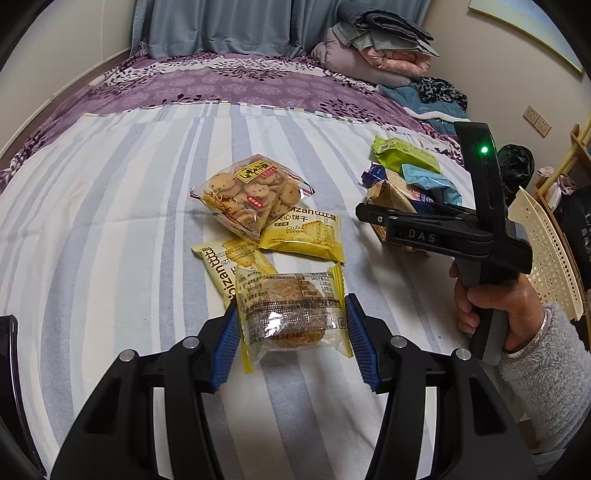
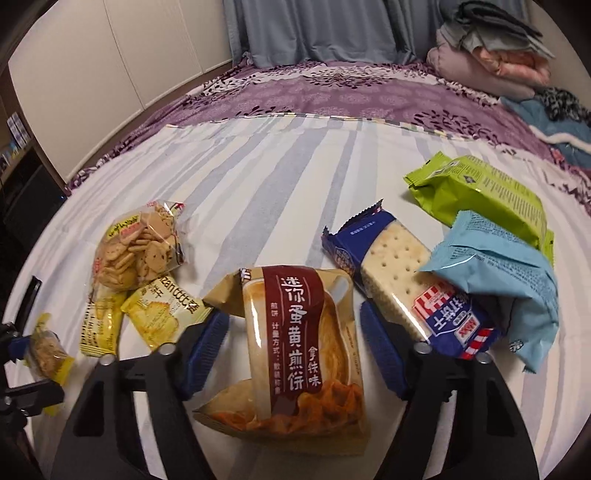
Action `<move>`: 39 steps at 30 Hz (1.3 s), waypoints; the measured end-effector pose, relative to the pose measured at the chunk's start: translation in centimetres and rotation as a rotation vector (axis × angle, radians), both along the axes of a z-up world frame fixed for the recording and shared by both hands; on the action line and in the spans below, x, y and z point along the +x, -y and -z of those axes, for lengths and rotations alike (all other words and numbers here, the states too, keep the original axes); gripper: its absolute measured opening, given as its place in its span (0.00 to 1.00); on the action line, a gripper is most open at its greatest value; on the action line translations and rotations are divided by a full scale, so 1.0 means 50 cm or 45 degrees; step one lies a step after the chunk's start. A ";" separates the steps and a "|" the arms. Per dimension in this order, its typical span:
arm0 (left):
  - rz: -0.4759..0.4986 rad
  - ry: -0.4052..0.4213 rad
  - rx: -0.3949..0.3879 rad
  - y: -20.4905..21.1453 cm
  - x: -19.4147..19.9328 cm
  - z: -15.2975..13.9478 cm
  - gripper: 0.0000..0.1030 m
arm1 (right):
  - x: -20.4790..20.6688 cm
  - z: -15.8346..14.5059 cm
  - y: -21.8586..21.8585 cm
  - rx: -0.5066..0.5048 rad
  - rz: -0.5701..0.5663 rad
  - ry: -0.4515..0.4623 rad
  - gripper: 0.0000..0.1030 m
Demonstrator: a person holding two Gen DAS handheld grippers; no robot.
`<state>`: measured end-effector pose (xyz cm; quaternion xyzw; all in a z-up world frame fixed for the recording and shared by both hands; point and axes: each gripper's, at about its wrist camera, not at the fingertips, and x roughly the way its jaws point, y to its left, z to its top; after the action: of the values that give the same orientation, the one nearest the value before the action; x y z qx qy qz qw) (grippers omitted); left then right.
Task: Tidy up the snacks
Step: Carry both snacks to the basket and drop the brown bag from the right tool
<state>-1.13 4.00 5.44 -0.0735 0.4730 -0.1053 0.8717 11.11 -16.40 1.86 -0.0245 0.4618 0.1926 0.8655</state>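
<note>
The left tool (image 1: pixel 291 332) has its blue pads closed on the sides of a clear-and-yellow cake packet (image 1: pixel 293 314), holding it just above the striped sheet (image 1: pixel 110 221) of the bed. Beyond that packet, and partly under its far edge, lies a yellow sachet (image 1: pixel 229 262); a second yellow sachet (image 1: pixel 306 236) lies just past it, and a clear cookie bag (image 1: pixel 251 195) rests on the far corners of both. To the right of the cookie bag the right tool (image 2: pixel 291 350) straddles a brown pancake packet (image 2: pixel 299 347), which sits between its blue pads; the left pad touches the packet's side, but whether the right pad presses on it cannot be told, so a firm grip is not certain. Seen from the left wrist, a hand (image 1: pixel 491 306) in a fuzzy grey sleeve (image 1: pixel 550 365) grips that tool's handle. Just right of the pancake packet lies a blue cracker pack (image 2: pixel 391 280), touching it at the near end; a light-blue bag (image 2: pixel 498 280) overlaps the cracker pack's right side, and a green bag (image 2: pixel 487 195) lies behind the light-blue one. A purple floral cover (image 2: pixel 332 92) spreads beyond the sheet, with folded bedding (image 2: pixel 491 55) piled at its far right and a grey curtain (image 2: pixel 314 29) behind.
</note>
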 end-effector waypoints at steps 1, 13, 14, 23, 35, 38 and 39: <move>0.001 0.002 0.001 0.001 0.001 -0.001 0.54 | -0.001 -0.001 0.005 0.016 0.001 -0.006 0.55; 0.054 0.039 0.021 0.036 0.001 -0.028 0.54 | -0.084 -0.055 0.075 0.214 0.067 0.026 0.45; 0.060 0.044 0.025 0.041 0.000 -0.032 0.54 | -0.089 -0.065 0.082 0.227 0.074 0.038 0.45; 0.124 0.095 0.050 0.091 -0.010 -0.069 0.54 | -0.143 -0.149 0.166 0.314 0.169 0.162 0.45; 0.239 0.158 0.088 0.182 -0.013 -0.110 0.54 | -0.226 -0.231 0.346 0.373 0.430 0.316 0.45; 0.266 0.163 0.097 0.204 -0.014 -0.115 0.54 | -0.250 -0.248 0.390 0.375 0.486 0.361 0.45; 0.273 0.166 0.099 0.211 -0.014 -0.116 0.54 | -0.258 -0.252 0.403 0.376 0.504 0.370 0.45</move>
<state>-1.84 -6.53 11.26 0.0183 0.4243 -0.1841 0.8864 -1.77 -36.56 14.44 0.1650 0.2955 0.0795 0.9376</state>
